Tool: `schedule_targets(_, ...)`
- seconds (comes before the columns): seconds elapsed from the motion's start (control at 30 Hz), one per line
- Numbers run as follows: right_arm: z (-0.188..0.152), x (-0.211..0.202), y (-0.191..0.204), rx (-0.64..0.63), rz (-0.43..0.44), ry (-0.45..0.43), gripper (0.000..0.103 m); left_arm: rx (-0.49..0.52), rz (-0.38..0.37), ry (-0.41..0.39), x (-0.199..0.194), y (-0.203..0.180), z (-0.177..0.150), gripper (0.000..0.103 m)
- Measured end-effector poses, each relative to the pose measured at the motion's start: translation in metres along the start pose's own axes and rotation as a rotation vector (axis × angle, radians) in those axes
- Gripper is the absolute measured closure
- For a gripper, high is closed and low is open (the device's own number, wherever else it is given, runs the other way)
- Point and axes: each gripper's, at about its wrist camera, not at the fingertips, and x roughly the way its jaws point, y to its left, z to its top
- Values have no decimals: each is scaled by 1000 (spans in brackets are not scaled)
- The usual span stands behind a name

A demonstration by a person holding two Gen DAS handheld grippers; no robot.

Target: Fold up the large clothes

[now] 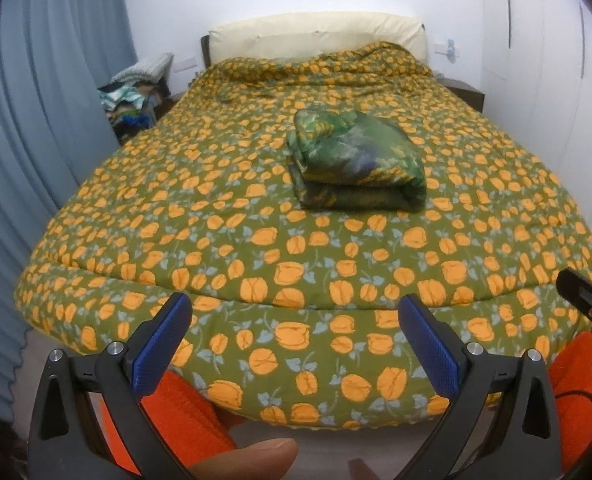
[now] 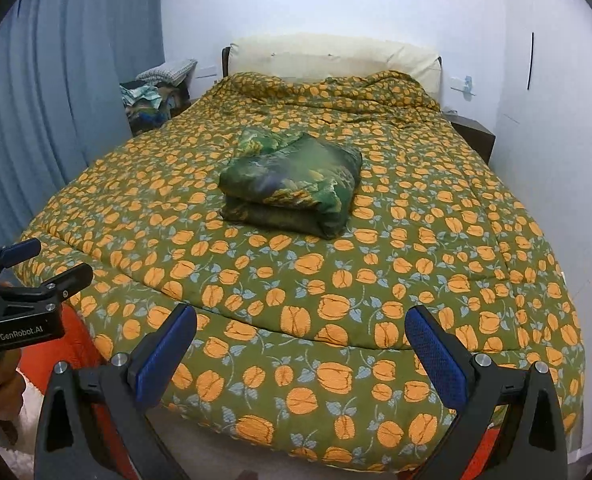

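Note:
A folded green patterned garment (image 1: 355,160) (image 2: 294,182) lies as a thick bundle in the middle of the bed, on a green quilt with orange flowers (image 1: 256,240) (image 2: 375,280). My left gripper (image 1: 296,312) hangs open off the foot of the bed, nothing between its blue pads. My right gripper (image 2: 300,322) is also open and holds nothing, at the foot of the bed. Both are well short of the bundle. Each gripper shows in the other's view: the right gripper (image 1: 587,292) at the right edge, the left gripper (image 2: 36,268) at the left edge.
Blue curtains (image 1: 28,140) hang along the left. A cluttered bedside stand (image 1: 140,100) is at the far left, a dark nightstand (image 2: 475,132) at the far right. A cream headboard (image 1: 315,40) backs the bed. Orange trouser legs (image 1: 184,412) and a thumb (image 1: 248,460) show below.

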Motion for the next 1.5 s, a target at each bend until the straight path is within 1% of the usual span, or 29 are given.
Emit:
schedule_targets(0.07, 0, -2, 2, -4, 8, 2, 0, 1, 6, -5, -1, -1, 1, 0)
schedule_targets(0.13, 1, -1, 4, -9, 10, 23, 0, 1, 3, -2, 0, -1, 1, 0)
schedule_targets(0.3, -2, -3, 8, -22, 63, 59, 1, 4, 0, 14, -3, -3, 2, 0)
schedule_targets(0.43, 1, -5, 9, -6, 43, 100, 1, 25, 6, -1, -11, -4, 6, 0)
schedule_targets(0.6, 8, -15, 14, -23, 7, 86, 1, 28, 3, -20, -19, -6, 12, 0)
schedule_targets(0.77, 14, -20, 18, -35, 8, 69, 1, 25, -7, -19, -20, -6, 14, 0)
schedule_targets(1.07, 17, -17, 18, -23, -6, 74, 1, 16, -19, -6, -18, -5, 16, 0)
schedule_targets(1.23, 23, -20, 24, -32, -2, 51, 1, 7, -22, -8, -17, -3, 18, 0)
schedule_targets(1.37, 26, -18, 27, -41, -32, 46, 1, 1, -25, 1, -15, -2, 19, 0)
schedule_targets(1.5, 26, -16, 25, -29, -39, 53, 1, 1, -23, 3, -12, -2, 19, 0)
